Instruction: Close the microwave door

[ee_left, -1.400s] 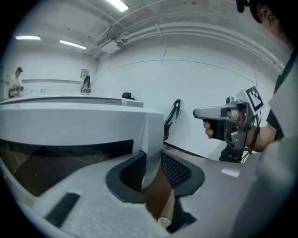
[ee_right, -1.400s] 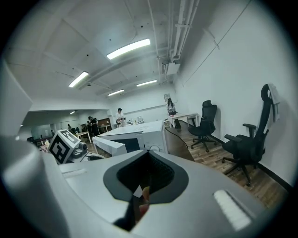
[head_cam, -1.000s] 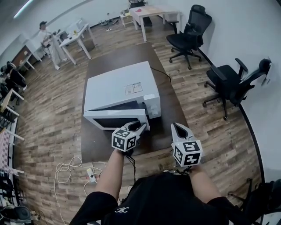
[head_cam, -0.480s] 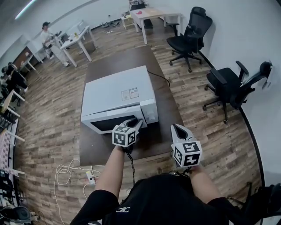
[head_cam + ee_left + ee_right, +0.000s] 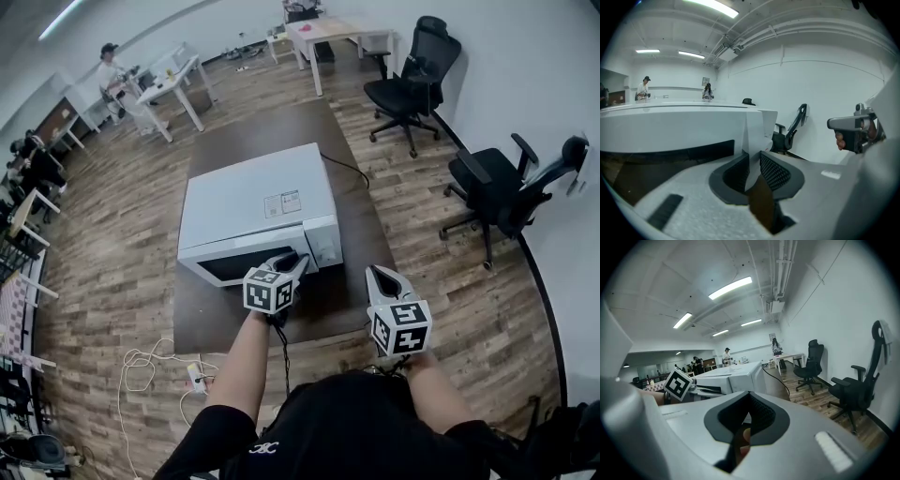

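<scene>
White plastic fingers of the right gripper (image 5: 376, 270) are held together on nothing above the table (image 5: 345, 292). Those of the left gripper (image 5: 299, 260), slightly parted and clamping nothing, are set at the microwave door (image 5: 239, 265), ahead on that table. Were the push eased early, the door might be left unlatched. A second ago it was ajar; now it is nearly flush.

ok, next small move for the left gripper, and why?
Probably a short press forward with the left gripper: its tips sit at the right edge of the microwave door, which looks flush with the front, but whether it has latched can't be told.
</scene>
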A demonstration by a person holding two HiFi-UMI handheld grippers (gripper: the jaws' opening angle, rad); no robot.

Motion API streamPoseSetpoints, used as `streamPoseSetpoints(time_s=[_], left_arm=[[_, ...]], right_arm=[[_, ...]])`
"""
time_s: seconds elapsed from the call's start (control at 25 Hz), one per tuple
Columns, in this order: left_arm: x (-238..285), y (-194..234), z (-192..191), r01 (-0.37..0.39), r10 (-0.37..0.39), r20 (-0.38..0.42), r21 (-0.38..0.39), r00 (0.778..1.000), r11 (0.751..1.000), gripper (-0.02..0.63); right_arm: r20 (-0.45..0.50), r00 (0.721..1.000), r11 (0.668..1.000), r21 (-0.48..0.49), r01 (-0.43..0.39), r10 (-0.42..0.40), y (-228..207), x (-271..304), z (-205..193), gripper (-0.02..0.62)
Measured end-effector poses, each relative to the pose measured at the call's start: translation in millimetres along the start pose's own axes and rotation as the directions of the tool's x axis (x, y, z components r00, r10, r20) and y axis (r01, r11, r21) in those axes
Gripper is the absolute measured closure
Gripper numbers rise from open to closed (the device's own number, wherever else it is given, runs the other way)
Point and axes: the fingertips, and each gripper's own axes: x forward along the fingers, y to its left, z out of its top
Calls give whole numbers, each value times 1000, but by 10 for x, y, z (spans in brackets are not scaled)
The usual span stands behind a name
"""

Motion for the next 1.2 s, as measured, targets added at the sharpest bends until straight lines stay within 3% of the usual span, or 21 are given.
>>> streamPoseSetpoints(time_s=[0.48, 1.2], left_arm=[[80, 78, 58, -47, 47, -2, 17, 999, 999, 530], [63, 69, 62, -88, 89, 37, -41, 995, 995, 509]], right_arm=[[-10, 1000, 1000, 3, -19, 19, 58, 42, -37, 589], [-9, 999, 999, -9, -31, 31, 303, 8, -32, 589]])
